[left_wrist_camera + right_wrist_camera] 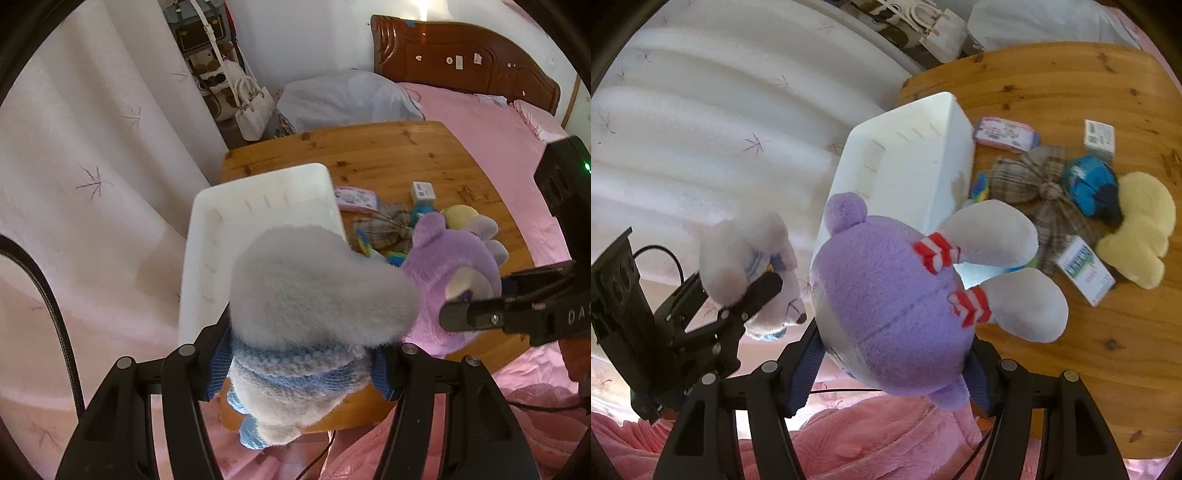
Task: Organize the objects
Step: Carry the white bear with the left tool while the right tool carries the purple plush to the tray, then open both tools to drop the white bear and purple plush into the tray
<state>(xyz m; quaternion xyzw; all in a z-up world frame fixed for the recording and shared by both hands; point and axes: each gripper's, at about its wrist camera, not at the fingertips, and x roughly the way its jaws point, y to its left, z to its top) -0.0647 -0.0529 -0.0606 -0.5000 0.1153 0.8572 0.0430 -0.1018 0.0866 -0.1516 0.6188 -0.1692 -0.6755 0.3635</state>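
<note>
— What is the left hand-held gripper (301, 363) gripping?
— It is clamping a fluffy white plush toy with a blue knitted scarf (317, 295) near the white plastic bin (258, 206).
— And the right hand-held gripper (895, 363)?
— It is squeezing a purple plush toy with red-striped white feet (886, 288) above the wooden tabletop (1071, 81).

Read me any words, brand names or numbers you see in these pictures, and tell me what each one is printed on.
"DAS": white letters on the black body of the right gripper, cut off at the picture's edge.
Small white box with green print: too blurred to read.
Pink packet: print too blurred to read.
White box at the table's far side: label too small to read.
</note>
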